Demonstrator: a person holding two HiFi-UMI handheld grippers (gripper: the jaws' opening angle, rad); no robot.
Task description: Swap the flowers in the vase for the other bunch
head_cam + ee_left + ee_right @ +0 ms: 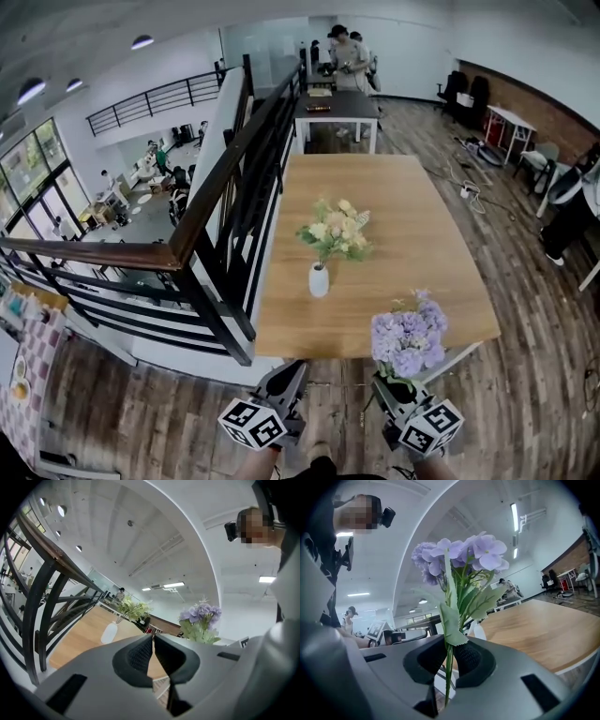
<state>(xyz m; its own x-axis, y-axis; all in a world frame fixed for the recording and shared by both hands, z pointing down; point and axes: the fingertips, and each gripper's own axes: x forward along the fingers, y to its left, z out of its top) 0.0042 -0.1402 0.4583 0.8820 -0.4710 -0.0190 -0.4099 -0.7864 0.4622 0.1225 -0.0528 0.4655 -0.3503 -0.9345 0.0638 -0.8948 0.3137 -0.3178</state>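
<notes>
Stems of the purple bunch (409, 336) are pinched between the jaws of the right gripper (398, 389), at the near edge of the worktop (412, 216), while the jaws of the left gripper (284, 377) are pressed together on nothing. Farther in, the white vase (319, 279) stands holding the pale yellow bunch (336, 230). Those stems would best be gripped low by the left jaws and drawn straight up, so the vase is not tipped.
</notes>
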